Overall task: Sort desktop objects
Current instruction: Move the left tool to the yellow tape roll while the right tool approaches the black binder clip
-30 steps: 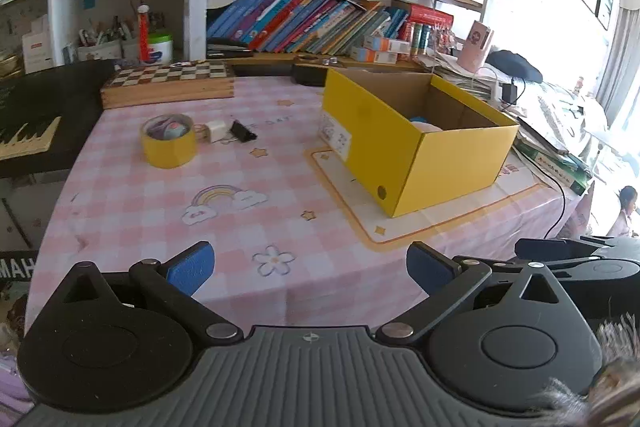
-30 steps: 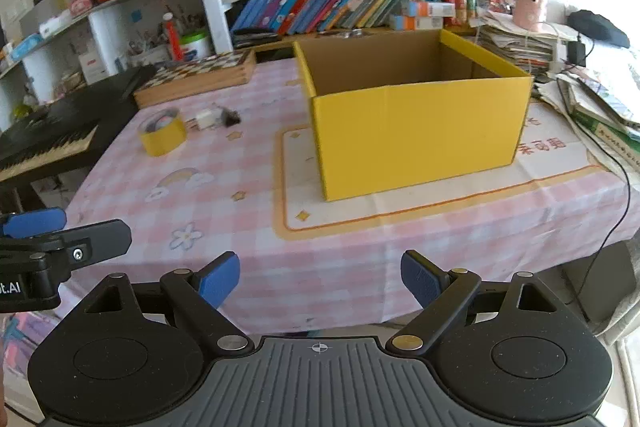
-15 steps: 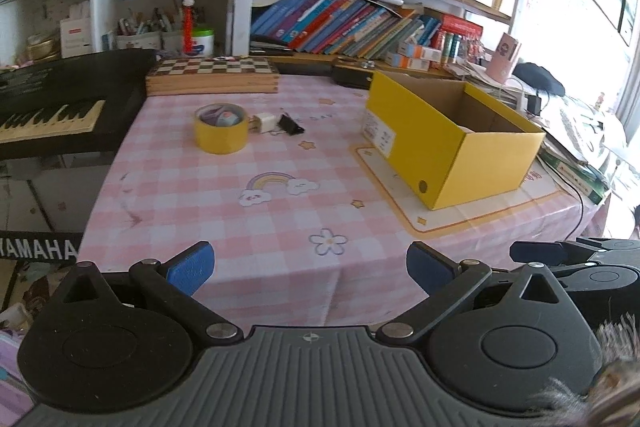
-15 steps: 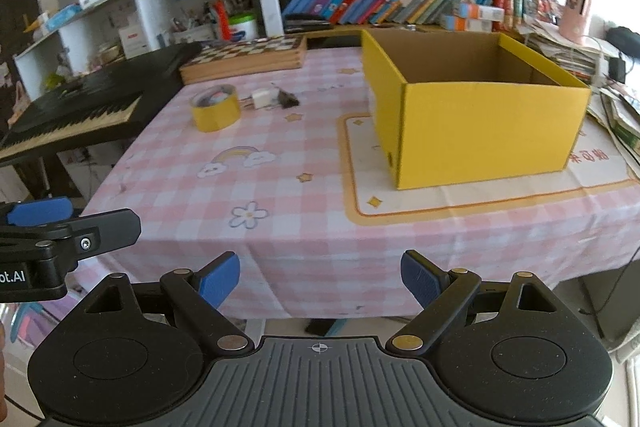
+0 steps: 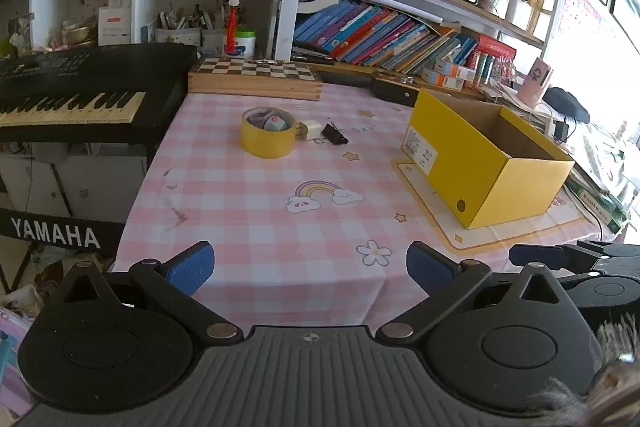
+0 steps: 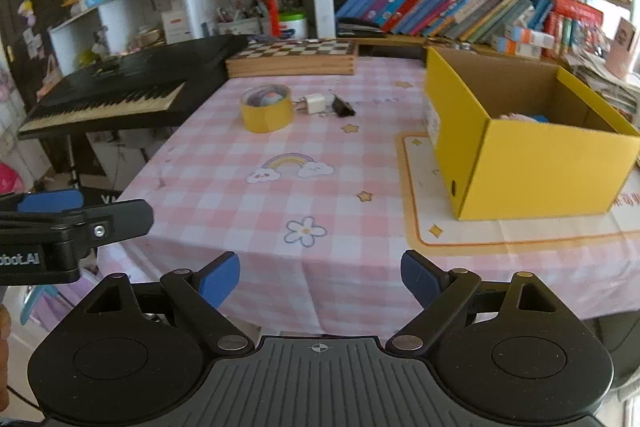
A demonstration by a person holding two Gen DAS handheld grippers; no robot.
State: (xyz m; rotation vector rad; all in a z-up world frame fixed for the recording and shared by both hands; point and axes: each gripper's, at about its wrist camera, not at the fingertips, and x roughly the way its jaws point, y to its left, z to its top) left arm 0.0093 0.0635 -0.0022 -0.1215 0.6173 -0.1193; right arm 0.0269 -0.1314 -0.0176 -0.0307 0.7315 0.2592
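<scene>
Crowded white bookshelves [image 5: 400,27], black keyboard [image 5: 80,95] at left, pink checked tablecloth [image 5: 260,195], bright window [image 5: 600,27] at right

a table [image 5: 248,211] carries everything, covered by a pink-and-white checked cloth printed with a rainbow, a flower and small stars. toward its far left lies a roll of yellow tape [image 5: 267,133] flat on its side, with something small inside its ring. just beside the roll sits a white charger plug [image 5: 310,129], and next to that a black binder clip [image 5: 334,135]. along the far edge rests a wooden chessboard box [image 5: 256,78]. on the right a pale mat with an orange border [image 6: 520,227] lies on the cloth, and an open yellow cardboard box [image 6: 532,163] stands on it.
</scene>
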